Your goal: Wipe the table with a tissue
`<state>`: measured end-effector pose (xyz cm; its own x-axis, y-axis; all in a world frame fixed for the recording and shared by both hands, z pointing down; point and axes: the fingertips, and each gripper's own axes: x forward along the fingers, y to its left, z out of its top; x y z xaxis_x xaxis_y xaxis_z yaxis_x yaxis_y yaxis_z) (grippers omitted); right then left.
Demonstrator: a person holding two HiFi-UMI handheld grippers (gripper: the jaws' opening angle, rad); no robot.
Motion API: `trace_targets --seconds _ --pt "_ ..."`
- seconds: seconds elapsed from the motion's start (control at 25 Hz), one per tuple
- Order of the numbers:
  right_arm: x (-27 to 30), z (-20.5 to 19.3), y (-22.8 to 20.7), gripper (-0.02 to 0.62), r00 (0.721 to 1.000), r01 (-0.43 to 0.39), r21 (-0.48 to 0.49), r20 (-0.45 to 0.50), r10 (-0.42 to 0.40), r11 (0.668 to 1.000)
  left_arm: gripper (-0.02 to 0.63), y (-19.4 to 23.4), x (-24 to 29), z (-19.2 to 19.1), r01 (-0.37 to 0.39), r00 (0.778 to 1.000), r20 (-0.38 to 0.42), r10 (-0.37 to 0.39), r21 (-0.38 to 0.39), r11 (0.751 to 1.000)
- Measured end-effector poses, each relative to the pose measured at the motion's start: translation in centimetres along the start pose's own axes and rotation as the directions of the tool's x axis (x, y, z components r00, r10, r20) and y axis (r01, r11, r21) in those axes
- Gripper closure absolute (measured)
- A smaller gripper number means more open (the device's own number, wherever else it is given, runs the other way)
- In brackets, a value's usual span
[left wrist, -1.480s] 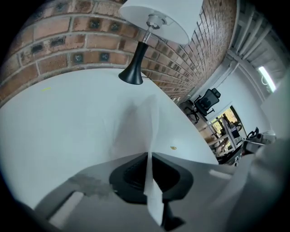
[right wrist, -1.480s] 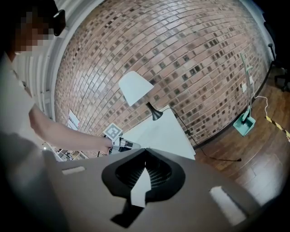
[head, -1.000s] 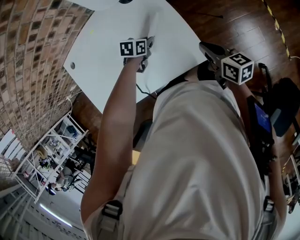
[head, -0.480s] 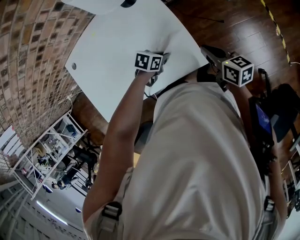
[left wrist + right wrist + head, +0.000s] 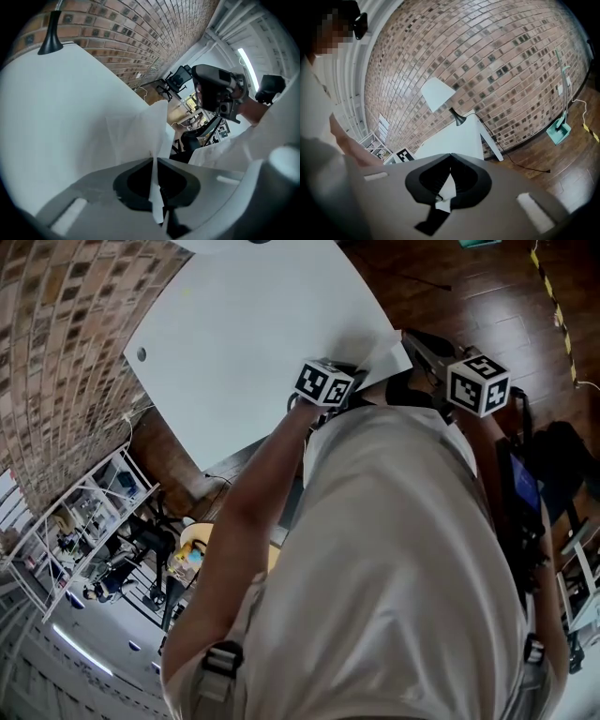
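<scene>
The white table (image 5: 244, 343) fills the top of the head view. My left gripper (image 5: 349, 374) is low over its near right edge, next to the person's body. In the left gripper view my left gripper (image 5: 154, 158) is shut on a thin white tissue (image 5: 136, 133), which fans out flat on the table (image 5: 56, 117) just ahead of the jaws. My right gripper (image 5: 412, 338) hangs off the table's right corner, over the floor. In the right gripper view my right gripper (image 5: 451, 154) has its tips together; a small white scrap shows in the hollow behind them.
A lamp with a white shade (image 5: 436, 93) stands at the table's far end, its black base (image 5: 50, 33) on the top. A brick wall (image 5: 56, 352) runs along the left. Wooden floor (image 5: 469, 287) lies to the right, with a teal broom (image 5: 560, 126) against the wall.
My left gripper has slid across the table to the right and toward the near edge, dragging the tissue with it. The right gripper has stayed in place.
</scene>
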<state>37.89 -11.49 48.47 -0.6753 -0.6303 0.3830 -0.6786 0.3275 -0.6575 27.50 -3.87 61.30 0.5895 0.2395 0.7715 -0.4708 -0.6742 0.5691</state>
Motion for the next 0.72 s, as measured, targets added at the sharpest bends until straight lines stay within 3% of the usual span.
trace_targets --seconds 0.16,0.28,0.36,0.48,0.6,0.72 --pt "-1.5 0.5 0.2 0.588 1.000 -0.005 -0.018 0.016 0.005 1.000 0.597 -3.0 2.7 1.4 0.085 0.996 0.037 -0.085 -0.017 0.996" --pt "-2.7 2.0 0.1 0.588 0.999 -0.008 -0.023 0.049 0.010 1.000 0.597 -5.2 3.0 3.6 0.199 0.971 0.152 -0.186 -0.071 0.978" --pt "-3.5 3.1 -0.4 0.588 0.997 -0.003 -0.017 0.081 0.004 1.000 0.597 -5.7 1.3 5.4 0.259 0.933 0.281 -0.224 -0.097 0.961" --pt "-4.3 4.8 -0.5 0.588 0.991 0.001 -0.006 0.136 0.000 1.000 0.597 -4.0 -3.5 6.9 0.281 0.862 0.470 -0.190 -0.131 0.951" --pt "-3.9 6.1 -0.1 0.588 0.986 -0.018 -0.027 0.164 0.022 0.999 0.598 -1.4 -8.9 6.9 0.232 0.787 0.611 -0.086 -0.164 0.959" --pt "-2.6 6.4 0.5 0.588 0.986 -0.044 -0.055 0.157 0.052 0.997 0.597 0.6 -13.5 5.9 0.138 0.716 0.697 0.041 -0.199 0.970"
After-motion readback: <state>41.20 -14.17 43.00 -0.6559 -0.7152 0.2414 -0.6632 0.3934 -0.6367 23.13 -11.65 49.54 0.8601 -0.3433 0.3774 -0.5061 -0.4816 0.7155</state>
